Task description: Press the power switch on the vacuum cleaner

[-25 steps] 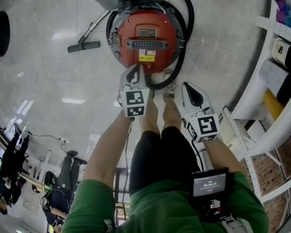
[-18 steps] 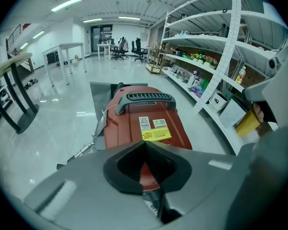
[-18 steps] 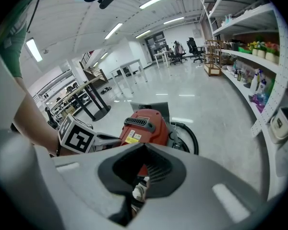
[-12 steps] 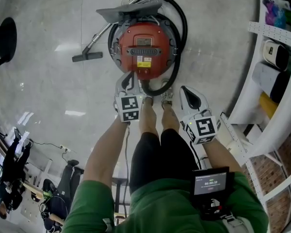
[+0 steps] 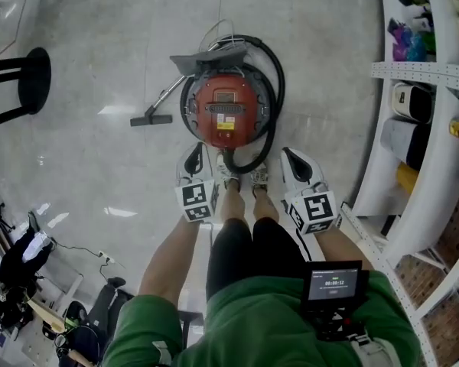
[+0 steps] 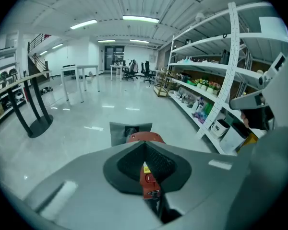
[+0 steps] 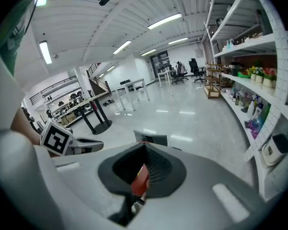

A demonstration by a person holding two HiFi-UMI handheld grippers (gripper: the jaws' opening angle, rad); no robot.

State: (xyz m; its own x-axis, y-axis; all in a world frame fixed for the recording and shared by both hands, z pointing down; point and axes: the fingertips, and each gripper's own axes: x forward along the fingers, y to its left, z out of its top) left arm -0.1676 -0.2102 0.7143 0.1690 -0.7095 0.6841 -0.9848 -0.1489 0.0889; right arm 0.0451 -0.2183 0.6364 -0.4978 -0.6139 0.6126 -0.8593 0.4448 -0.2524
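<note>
One small screen unit (image 5: 334, 286) sits on the chest of the person's green top (image 5: 252, 327) at the near edge of the head view. Beyond it the bare legs run down to two shoes (image 5: 231, 180) planted side by side on the glossy grey floor (image 5: 99, 167). The left gripper (image 5: 193, 157) hangs just left of the shoes and the right gripper (image 5: 293, 159) just right of them, both pointing far and both well above the floor. Each gripper's own view shows its jaws closed to a thin slit with nothing held; only a sliver of red body shows through the gap. The vacuum cleaner (image 5: 228, 109), a round red canister, stands on the floor just beyond the toes, between the two grippers and apart from both. Its power switch is too small to pick out. A black hose (image 5: 274, 121) loops round the canister's right and near sides, passing close to the shoes. A wand ends in a floor nozzle (image 5: 151, 119) lying to the left. A grey flap (image 5: 214, 57) lies at the canister's far side. A black stool (image 5: 34, 82) stands far left, and white shelves (image 5: 421, 128) loaded with goods line the right.
</note>
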